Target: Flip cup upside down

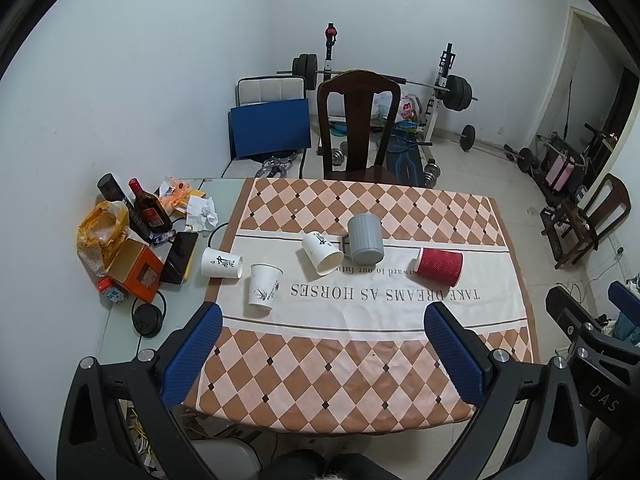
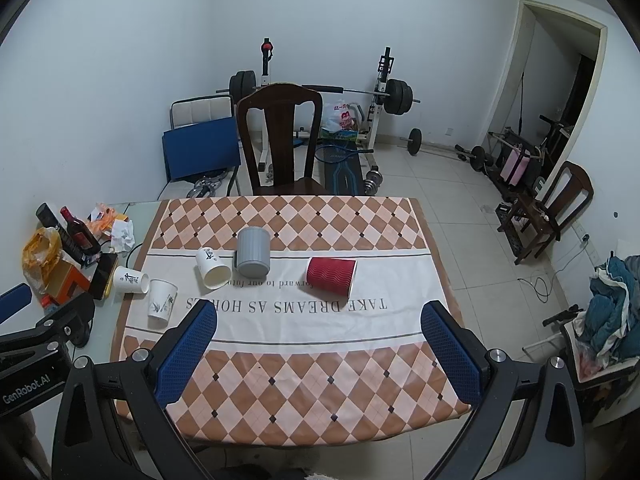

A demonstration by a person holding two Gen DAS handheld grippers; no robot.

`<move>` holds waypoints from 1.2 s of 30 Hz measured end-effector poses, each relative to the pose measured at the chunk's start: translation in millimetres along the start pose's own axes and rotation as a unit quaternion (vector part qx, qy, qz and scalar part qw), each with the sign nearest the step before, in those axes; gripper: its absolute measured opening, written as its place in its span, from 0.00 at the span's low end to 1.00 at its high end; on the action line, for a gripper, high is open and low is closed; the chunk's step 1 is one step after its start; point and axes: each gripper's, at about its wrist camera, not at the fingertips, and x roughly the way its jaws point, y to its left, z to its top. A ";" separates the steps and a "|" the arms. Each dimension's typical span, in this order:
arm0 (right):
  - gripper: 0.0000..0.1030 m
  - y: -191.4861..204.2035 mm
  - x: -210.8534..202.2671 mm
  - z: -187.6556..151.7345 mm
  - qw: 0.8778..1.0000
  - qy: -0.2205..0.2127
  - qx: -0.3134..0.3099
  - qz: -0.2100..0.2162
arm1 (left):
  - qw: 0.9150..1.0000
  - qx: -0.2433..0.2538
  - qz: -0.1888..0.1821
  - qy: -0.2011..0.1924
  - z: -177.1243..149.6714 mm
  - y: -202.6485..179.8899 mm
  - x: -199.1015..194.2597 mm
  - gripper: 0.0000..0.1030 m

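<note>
Both units hover above the near edge of the counter (image 1: 500, 264), clear of every object. Left hand-held gripper (image 1: 322, 334): blue pads spread wide, nothing between them. Right hand-held gripper (image 2: 318, 332): likewise spread wide, nothing held.

Cups lie across the white band of the checked tablecloth (image 2: 304, 380). Red ribbed cup (image 2: 331, 275) on its side, right of centre, mouth toward the right. Grey ribbed mug (image 2: 253, 252) stands mouth down, mid-cloth. White paper cup (image 2: 213, 269) lies tipped just beside the mug's left, mouth facing the camera. Second white cup (image 1: 264, 290) stands upright near the cloth's left edge. Third white cup (image 1: 221, 263) on its side at that edge, next to the second.

Bottle (image 1: 147, 210) and orange box (image 1: 138, 270) sit far left.
</note>
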 end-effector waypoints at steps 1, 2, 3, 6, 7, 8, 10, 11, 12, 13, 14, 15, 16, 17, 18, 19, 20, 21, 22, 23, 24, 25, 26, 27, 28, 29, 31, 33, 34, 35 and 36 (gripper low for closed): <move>1.00 0.2 0.0 0.1 1.000 0.000 0.001 0.001 | 1.000 0.000 0.000 0.000 -0.1 0.4 -0.1 1.00; 1.00 0.2 -0.1 0.1 1.000 0.000 0.001 0.001 | 1.000 0.000 0.000 0.000 0.2 0.2 -0.3 1.00; 1.00 0.1 0.5 -2.4 1.000 0.000 0.001 0.001 | 1.000 -0.001 0.000 -0.001 1.1 -0.9 -0.8 1.00; 1.00 0.0 3.2 -1.1 1.000 0.001 0.000 0.002 | 1.000 -0.006 0.002 -0.002 2.1 -2.3 -3.0 1.00; 1.00 -0.5 4.3 -1.0 1.000 0.002 0.001 0.003 | 1.000 -0.009 0.002 -0.004 -0.3 0.7 -3.9 1.00; 1.00 -0.9 3.1 1.4 1.000 0.002 0.000 0.003 | 1.000 -0.009 0.006 -0.006 0.6 -1.1 -3.3 1.00; 1.00 1.2 5.9 4.6 1.000 0.006 -0.001 0.001 | 1.000 -0.014 0.012 -0.007 -4.9 6.8 0.7 1.00; 1.00 1.4 6.4 3.1 1.000 0.007 0.000 0.001 | 1.000 -0.019 0.017 -0.006 -4.6 8.1 5.4 1.00; 1.00 2.0 11.0 3.5 1.000 0.012 0.000 0.003 | 0.999 -0.024 0.024 -0.004 -5.4 11.3 11.1 1.00; 1.00 3.4 18.8 5.4 1.000 0.018 0.000 0.009 | 0.999 -0.030 0.034 -0.002 -6.8 15.4 17.3 1.00; 1.00 8.3 28.9 -2.9 1.000 0.020 0.000 0.012 | 0.998 -0.037 0.046 0.002 -7.4 20.5 26.0 1.00; 1.00 17.1 37.9 -5.8 0.999 0.026 -0.003 0.018 | 0.997 -0.045 0.056 0.008 -9.6 27.3 34.5 1.00; 1.00 29.1 45.7 -9.3 0.999 0.033 -0.008 0.023 | 0.996 -0.055 0.071 0.015 -11.5 35.3 44.4 1.00; 1.00 34.4 62.8 -15.1 0.999 0.042 -0.015 0.027 | 0.994 -0.066 0.090 0.021 -13.7 43.8 54.3 1.00; 1.00 40.7 75.8 -18.0 0.998 0.053 -0.023 0.029 | 0.991 -0.075 0.106 0.029 -18.9 53.1 63.1 1.00; 1.00 48.0 91.8 -22.1 0.997 0.069 -0.030 0.033 | 0.988 -0.086 0.121 0.040 -22.7 62.5 73.9 1.00; 1.00 50.8 110.3 -29.9 0.995 0.082 -0.034 0.038 | 0.986 -0.095 0.131 0.049 -29.1 71.3 82.2 1.00; 1.00 57.5 125.5 -34.8 0.993 0.099 -0.038 0.050 | 0.982 -0.105 0.142 0.062 -34.6 81.8 92.9 1.00; 1.00 64.5 140.0 -39.5 0.991 0.113 -0.042 0.059 | 0.979 -0.114 0.152 0.077 -39.6 91.8 104.0 1.00; 1.00 71.2 153.8 -45.2 0.989 0.123 -0.046 0.061 | 0.976 -0.122 0.157 0.090 -45.1 102.4 115.0 1.00; 1.00 77.6 164.9 -48.6 0.988 0.132 -0.051 0.060 | 0.974 -0.126 0.162 0.098 -49.5 110.8 122.5 1.00; 1.00 84.9 177.5 -52.3 0.987 0.140 -0.054 0.061 | 0.971 -0.130 0.169 0.108 -53.5 118.5 131.6 1.00; 1.00 91.1 188.0 -57.1 0.986 0.146 -0.057 0.060 | 0.968 -0.135 0.176 0.120 -57.8 129.0 143.8 1.00; 0.98 99.8 202.1 -61.5 0.984 0.158 -0.061 0.058 | 0.966 -0.138 0.178 0.129 -60.7 136.2 152.1 1.00; 0.97 108.9 216.3 -66.2 0.982 0.168 -0.065 0.059 | 0.963 -0.143 0.180 0.140 -64.1 145.5 163.7 1.00; 0.97 115.0 224.8 -68.4 0.981 0.174 -0.068 0.058 | 0.961 -0.148 0.180 0.152 -66.8 154.5 175.0 1.00; 0.96 133.7 248.6 -73.2 0.977 0.192 -0.077 0.056 | 0.956 -0.156 0.177 0.172 -68.3 168.6 196.8 1.00; 0.95 150.0 266.0 -74.9 0.974 0.205 -0.083 0.047 | 0.952 -0.166 0.167 0.193 -71.3 184.6 218.3 1.00; 0.95 159.2 276.9 -75.8 0.972 0.214 -0.085 0.046 | 0.951 -0.171 0.162 0.201 -71.9 192.4 229.3 1.00; 0.95 165.6 284.8 -75.6 0.971 0.220 -0.085 0.046 | 0.949 -0.178 0.155 0.208 -71.9 200.6 241.1 1.00; 0.94 173.6 294.1 -75.9 0.969 0.228 -0.086 0.043 | 0.948 -0.183 0.149 0.215 -71.6 207.4 251.0 1.00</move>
